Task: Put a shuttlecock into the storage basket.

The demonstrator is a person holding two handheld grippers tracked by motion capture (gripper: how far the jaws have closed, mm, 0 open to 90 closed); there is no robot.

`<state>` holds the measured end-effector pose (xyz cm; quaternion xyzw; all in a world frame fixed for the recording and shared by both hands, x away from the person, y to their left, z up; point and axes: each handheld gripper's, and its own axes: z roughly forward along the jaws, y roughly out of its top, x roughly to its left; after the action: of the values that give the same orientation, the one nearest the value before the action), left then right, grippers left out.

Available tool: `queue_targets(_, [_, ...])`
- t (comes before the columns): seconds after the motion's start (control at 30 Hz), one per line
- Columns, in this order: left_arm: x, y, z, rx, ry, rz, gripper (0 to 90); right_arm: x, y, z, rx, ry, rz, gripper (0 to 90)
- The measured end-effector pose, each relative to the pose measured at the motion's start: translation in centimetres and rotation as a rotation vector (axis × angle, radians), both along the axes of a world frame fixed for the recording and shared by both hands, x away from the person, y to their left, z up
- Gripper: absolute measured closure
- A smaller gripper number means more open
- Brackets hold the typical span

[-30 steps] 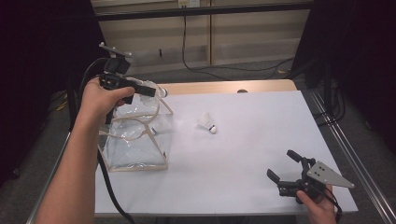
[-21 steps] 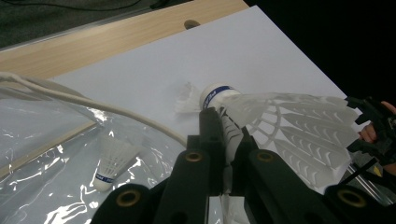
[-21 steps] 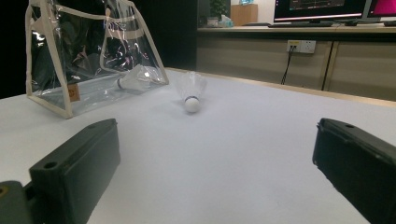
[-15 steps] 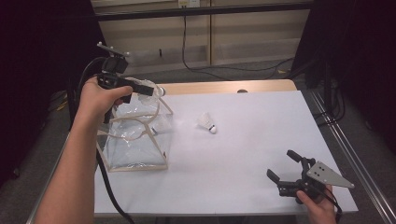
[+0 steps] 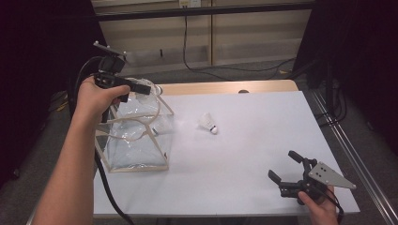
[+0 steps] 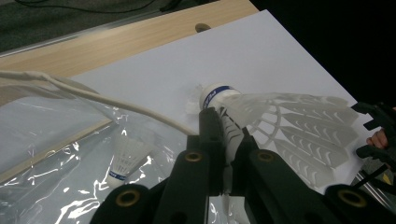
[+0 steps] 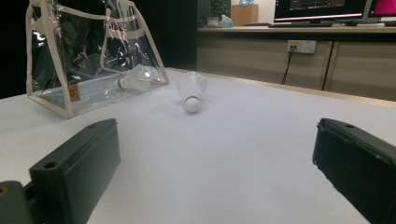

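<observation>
Shuttlecock [image 6: 261, 119] clamped in left tongs [image 6: 224, 140], skirt cut off; right tongs [image 5: 287, 168] agape, empty.

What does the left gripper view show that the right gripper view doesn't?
The left gripper view alone: the left gripper shut on a shuttlecock by its skirt, above the clear bag, and a round hole in the wooden edge. The right gripper view alone: the right gripper's jaws wide open with nothing between them, monitors and a wall socket behind. Both share: the white table, the bag and a shuttlecock inside it.
</observation>
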<state>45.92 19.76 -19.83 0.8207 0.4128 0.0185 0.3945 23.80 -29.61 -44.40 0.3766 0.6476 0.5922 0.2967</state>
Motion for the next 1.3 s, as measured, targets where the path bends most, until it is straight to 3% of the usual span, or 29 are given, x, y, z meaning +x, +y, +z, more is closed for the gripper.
queue_targets(0.73, [0.3, 1.8, -0.5, 0.02, 0.0, 0.056, 89.0, 0.0, 0.0, 0.0, 0.0, 0.0, 0.001, 0.6])
queue_targets(1.3, [0.3, 2.6, -1.5, 0.04, 0.024, 0.075, 88.9, 0.0, 0.0, 0.0, 0.0, 0.004, 0.002, 0.6])
